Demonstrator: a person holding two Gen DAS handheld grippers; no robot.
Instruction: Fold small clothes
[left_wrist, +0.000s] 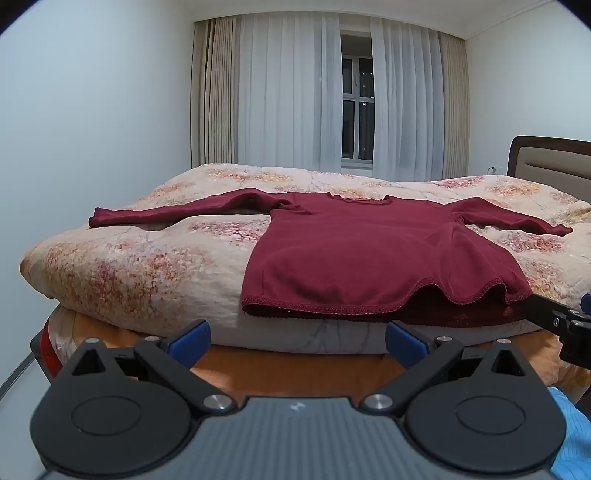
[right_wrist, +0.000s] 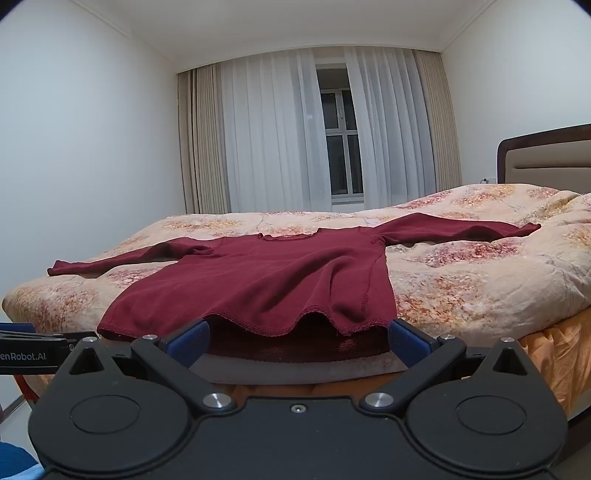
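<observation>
A dark red long-sleeved top (left_wrist: 354, 251) (right_wrist: 258, 280) lies flat on the bed, both sleeves spread out sideways and its wavy hem hanging over the near edge. My left gripper (left_wrist: 297, 341) is open just short of the hem's left half, its blue pads wide apart with nothing between them. In the right wrist view my right gripper (right_wrist: 299, 341) is open too, level with the hem's right half, the cloth just beyond its pads and untouched. The right gripper's black body (left_wrist: 565, 321) shows at the right edge of the left wrist view.
The bed carries a floral quilt (left_wrist: 129, 273) (right_wrist: 480, 280) over an orange bed skirt (right_wrist: 554, 350). A padded headboard (right_wrist: 546, 158) stands at the right. Curtains and a window (left_wrist: 354, 96) fill the far wall. A blue sleeve (left_wrist: 572, 435) shows at the lower right.
</observation>
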